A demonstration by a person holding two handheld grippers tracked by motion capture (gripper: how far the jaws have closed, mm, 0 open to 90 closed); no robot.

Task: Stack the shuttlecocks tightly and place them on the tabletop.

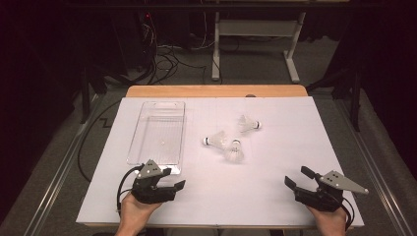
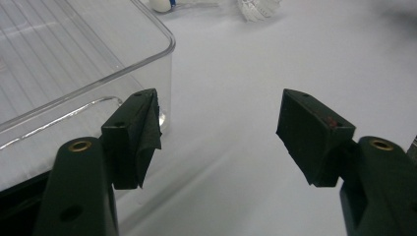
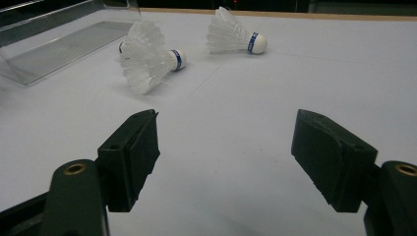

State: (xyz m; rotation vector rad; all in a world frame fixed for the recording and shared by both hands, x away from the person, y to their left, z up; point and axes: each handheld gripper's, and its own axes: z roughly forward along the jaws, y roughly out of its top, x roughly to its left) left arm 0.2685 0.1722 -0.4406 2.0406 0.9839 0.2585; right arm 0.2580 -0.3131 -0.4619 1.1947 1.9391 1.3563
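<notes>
- A tray (image 1: 158,132) lies on the bench (image 1: 275,196), left of centre.
- Three shuttlecocks lie right of the tray: one (image 1: 248,124) farthest back, two (image 1: 216,140) (image 1: 234,150) nearer, close together.
- The left gripper (image 1: 172,183) sits just before the tray's near end.

We count three white shuttlecocks (image 1: 216,139) (image 1: 234,150) (image 1: 248,124) lying on the table, one clear plastic tray (image 1: 158,110), and two black grippers, a left gripper (image 1: 174,179) and a right gripper (image 1: 298,177).
</notes>
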